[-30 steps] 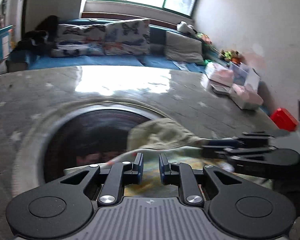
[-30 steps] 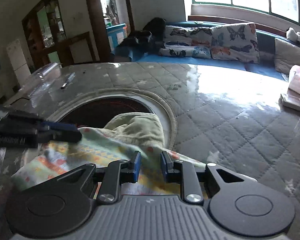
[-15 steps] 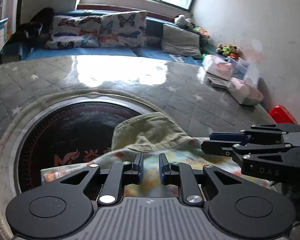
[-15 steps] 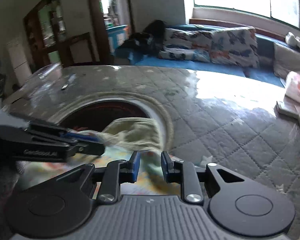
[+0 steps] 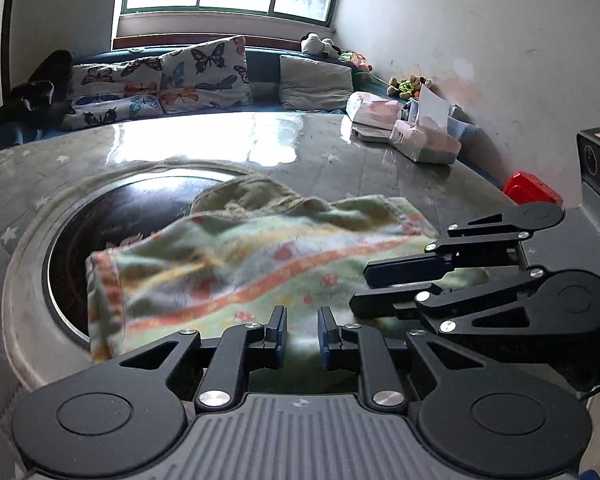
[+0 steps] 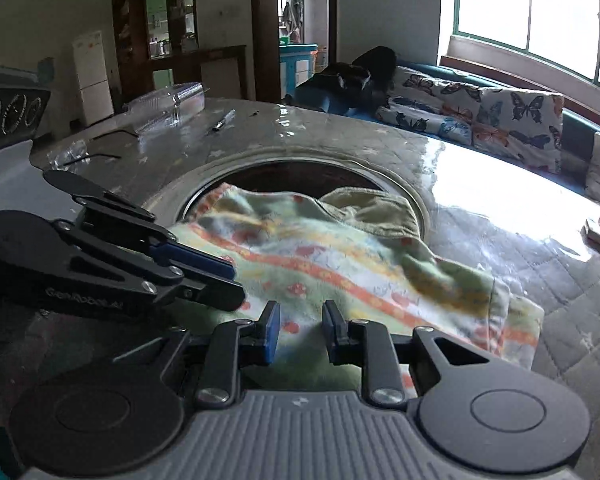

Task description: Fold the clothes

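A pale green towel-like garment with orange stripes (image 5: 236, 264) lies folded over on the round table, partly across the dark glass turntable (image 5: 112, 216). A plain olive piece (image 5: 244, 196) shows behind it. It also shows in the right wrist view (image 6: 340, 256). My left gripper (image 5: 302, 334) is open at the cloth's near edge, with nothing between its fingers. My right gripper (image 6: 300, 330) is open too, at the same near edge. Each gripper shows in the other's view, the right one (image 5: 364, 288) and the left one (image 6: 228, 280), both just above the cloth.
The grey quilted table cover (image 5: 332, 176) runs to the edges. Tissue packs and boxes (image 5: 424, 140) sit at the far right, a clear plastic box (image 6: 168, 104) and a pen (image 6: 222, 120) at the far left. A sofa with butterfly cushions (image 5: 160, 80) stands behind.
Both grippers have opened and let go of the cloth, which was pinched in them before. The cloth has dropped flat on the table, folded over.
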The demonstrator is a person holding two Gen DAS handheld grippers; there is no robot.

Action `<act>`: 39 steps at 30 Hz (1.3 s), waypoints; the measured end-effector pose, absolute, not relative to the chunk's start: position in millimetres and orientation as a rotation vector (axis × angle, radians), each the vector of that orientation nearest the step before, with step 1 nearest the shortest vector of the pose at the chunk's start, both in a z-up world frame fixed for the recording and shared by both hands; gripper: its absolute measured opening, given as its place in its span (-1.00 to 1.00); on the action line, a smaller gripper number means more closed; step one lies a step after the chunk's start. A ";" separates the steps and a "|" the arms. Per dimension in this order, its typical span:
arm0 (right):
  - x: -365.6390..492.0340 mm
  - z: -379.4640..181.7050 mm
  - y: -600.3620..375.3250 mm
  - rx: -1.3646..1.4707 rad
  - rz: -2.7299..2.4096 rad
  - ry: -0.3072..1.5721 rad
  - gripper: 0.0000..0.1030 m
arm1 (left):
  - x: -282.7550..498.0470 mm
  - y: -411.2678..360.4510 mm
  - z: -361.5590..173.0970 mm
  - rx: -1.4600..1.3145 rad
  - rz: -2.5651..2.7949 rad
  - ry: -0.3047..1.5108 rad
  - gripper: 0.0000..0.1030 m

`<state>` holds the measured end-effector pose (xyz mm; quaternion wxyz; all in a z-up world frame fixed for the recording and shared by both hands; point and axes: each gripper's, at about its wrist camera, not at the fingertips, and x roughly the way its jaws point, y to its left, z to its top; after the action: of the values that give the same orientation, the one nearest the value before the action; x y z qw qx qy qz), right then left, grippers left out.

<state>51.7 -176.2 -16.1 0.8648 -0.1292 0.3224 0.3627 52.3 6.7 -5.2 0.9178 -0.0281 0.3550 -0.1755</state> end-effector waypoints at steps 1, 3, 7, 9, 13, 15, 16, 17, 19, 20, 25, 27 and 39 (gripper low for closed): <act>49.8 -19.8 -176.2 -0.272 0.756 0.675 -0.57 | 51.0 7.2 -6.5 -0.058 -0.359 0.727 -0.65; 47.5 -23.1 -178.3 -0.256 0.748 0.662 -0.57 | 48.4 8.2 -9.1 -0.058 -0.355 0.720 -0.65; 42.6 -17.0 -185.3 -0.242 0.738 0.649 -0.57 | 44.9 11.3 -6.1 -0.069 -0.350 0.707 -0.64; 40.4 -17.8 -189.1 -0.249 0.731 0.655 -0.57 | 42.5 14.4 -6.5 -0.072 -0.340 0.703 -0.64; 40.9 -23.3 -201.9 -0.217 0.719 0.675 -0.59 | 38.3 25.4 -11.1 -0.108 -0.316 0.704 -0.65; 39.1 -20.9 -209.9 -0.202 0.702 0.670 -0.59 | 35.9 30.8 -10.5 -0.124 -0.302 0.702 -0.64; 38.4 -20.0 -213.9 -0.199 0.694 0.670 -0.59 | 34.8 32.5 -10.1 -0.127 -0.297 0.700 -0.64; 38.1 -20.2 -216.4 -0.196 0.688 0.671 -0.59 | 33.8 34.9 -10.1 -0.129 -0.291 0.699 -0.64; 39.4 -22.9 -226.9 -0.184 0.656 0.685 -0.59 | 32.5 40.0 -11.5 -0.141 -0.278 0.702 -0.65; 40.1 -24.3 -232.3 -0.177 0.640 0.692 -0.58 | 32.0 42.5 -12.3 -0.148 -0.273 0.703 -0.64; 39.9 -26.3 -256.3 -0.138 0.598 0.708 -0.79 | 28.6 62.5 -16.3 -0.203 -0.238 0.719 -0.61; 41.8 -21.2 -257.4 -0.137 0.594 0.696 -0.79 | 28.6 68.4 -14.9 -0.220 -0.231 0.723 -0.65; 74.5 -18.4 -246.4 -0.122 0.581 0.703 -0.68 | 54.1 70.1 -1.0 -0.218 -0.200 0.703 -0.64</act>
<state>74.5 -246.4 -18.4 0.8960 -0.0588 0.3390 0.2806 54.1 70.1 -1.0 0.9282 -0.1063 0.3429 -0.0976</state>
